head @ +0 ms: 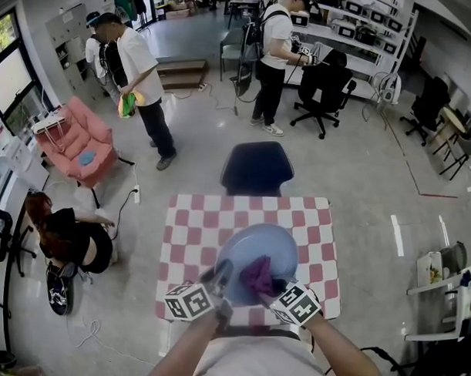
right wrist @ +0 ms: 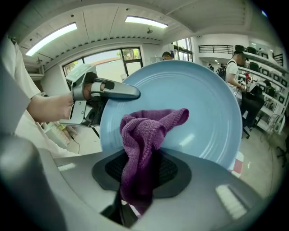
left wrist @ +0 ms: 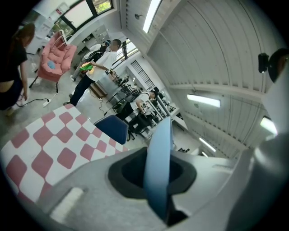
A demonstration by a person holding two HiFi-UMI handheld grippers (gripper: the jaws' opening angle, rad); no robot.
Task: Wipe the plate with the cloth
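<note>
Holds the blue plate (head: 257, 244) by its near rim in the clamped left gripper (head: 221, 275), low centre of the head view over the checked table (head: 198, 223), its edge upright in the left gripper view and its face turned toward the right gripper (head: 270, 287), whose jaws pinch the bunched purple cloth (right wrist: 142, 144).

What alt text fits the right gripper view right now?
The right hand-held gripper is shut on a purple cloth, whose bunched end lies against the face of a light blue plate. The left hand-held gripper clamps the plate's rim at upper left.
</note>
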